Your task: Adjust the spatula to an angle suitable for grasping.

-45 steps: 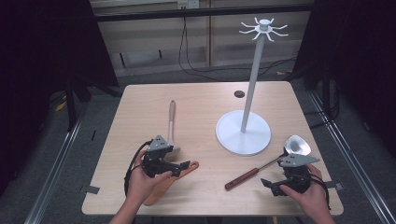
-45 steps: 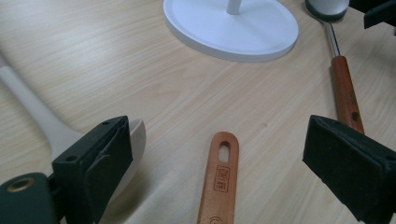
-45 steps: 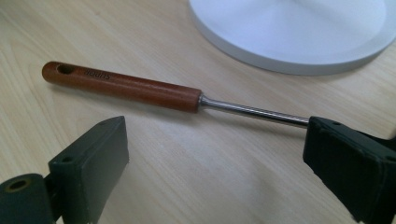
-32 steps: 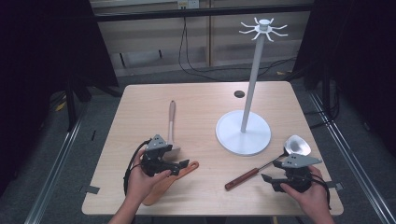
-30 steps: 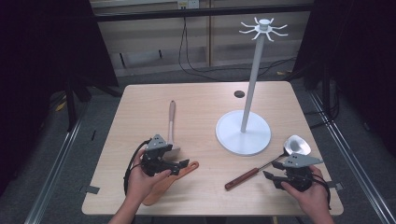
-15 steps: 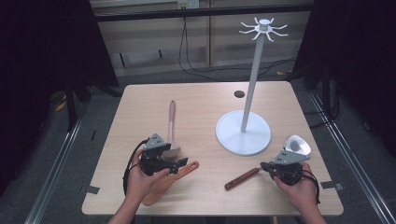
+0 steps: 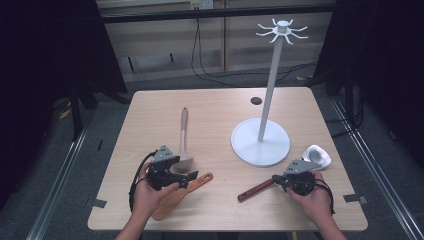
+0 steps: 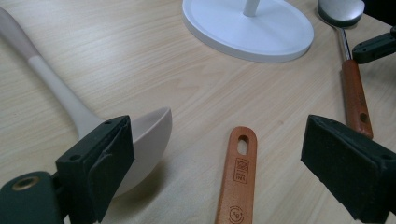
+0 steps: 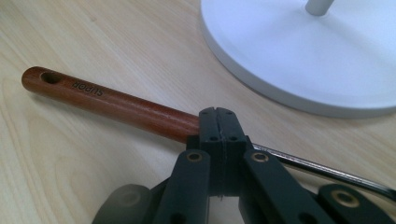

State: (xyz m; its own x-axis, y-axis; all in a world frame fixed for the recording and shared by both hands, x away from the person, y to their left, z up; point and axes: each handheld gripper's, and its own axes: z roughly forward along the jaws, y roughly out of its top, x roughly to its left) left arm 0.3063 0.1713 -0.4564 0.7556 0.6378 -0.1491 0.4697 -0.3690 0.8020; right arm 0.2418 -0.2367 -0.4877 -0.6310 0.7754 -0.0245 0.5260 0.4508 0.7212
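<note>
The right gripper (image 7: pixel 278 181) sits low over the table (image 7: pixel 220 107) near its front edge, and in the right gripper view its two black jaws stand pressed flat together with no gap, having just been closing; nothing lies between the pads. Their tips (image 9: pixel 217 122) rest right over the ladle (image 9: pixel 112 102), at the spot where its dark reddish wooden handle meets the thin metal shank, so the handle runs off to the left of the jaws and the shank to the right. From the high view the ladle's steel bowl (image 7: pixel 316 156) lies just behind the right hand (image 7: pixel 312 192), and the handle end with its hanging hole points toward the table's middle. The white round base of the utensil stand (image 7: pixel 260 142) lies just beyond the right gripper, its pole rising upright to a crown of hooks. The left gripper (image 7: pixel 186 177) is held low with its jaws spread wide apart, gripping nothing; between them, in the left gripper view, lies the handle of an orange wooden spatula (image 8: pixel 239 175), touching neither pad. Just beside the left jaw rests the bowl of a pale beige spoon (image 8: pixel 140 140), its long handle stretching away from the gripper
</note>
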